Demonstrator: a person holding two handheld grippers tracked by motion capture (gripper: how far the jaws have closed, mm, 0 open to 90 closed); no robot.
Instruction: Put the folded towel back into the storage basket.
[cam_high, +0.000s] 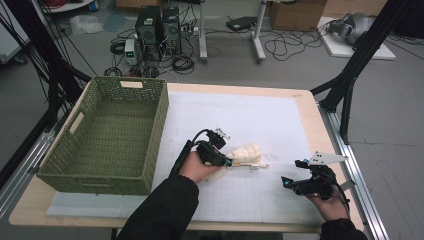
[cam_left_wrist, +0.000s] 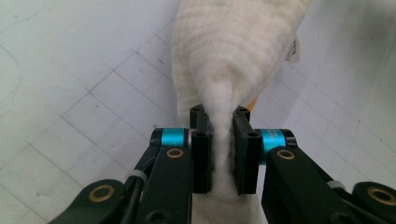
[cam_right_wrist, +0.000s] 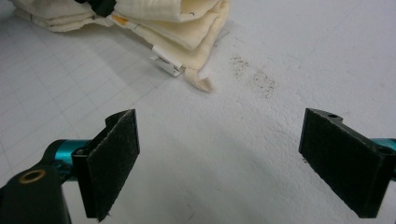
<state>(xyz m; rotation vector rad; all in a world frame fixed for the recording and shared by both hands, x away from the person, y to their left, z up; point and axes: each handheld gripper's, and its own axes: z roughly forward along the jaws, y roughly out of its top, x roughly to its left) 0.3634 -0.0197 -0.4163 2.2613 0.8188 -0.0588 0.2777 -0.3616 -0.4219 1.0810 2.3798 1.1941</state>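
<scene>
A folded cream cloth (cam_high: 246, 154) lies on the white gridded mat (cam_high: 260, 120) near the table's middle. My left gripper (cam_high: 226, 161) is shut on the cloth's near end; in the left gripper view the fabric (cam_left_wrist: 233, 56) is pinched into a ridge between the two pads (cam_left_wrist: 201, 156). My right gripper (cam_high: 292, 173) rests at the front right, apart from the cloth, jaws wide open with nothing between them. In the right gripper view its gripper (cam_right_wrist: 219, 168) faces bare mat, and the cloth (cam_right_wrist: 177, 23) with a small white tag (cam_right_wrist: 166, 63) lies beyond.
A green woven basket (cam_high: 107, 135) with nothing in it stands at the left of the table. A faint dark smudge (cam_right_wrist: 254, 74) marks the mat near the cloth. Cables, computer towers and stand legs crowd the floor behind the table.
</scene>
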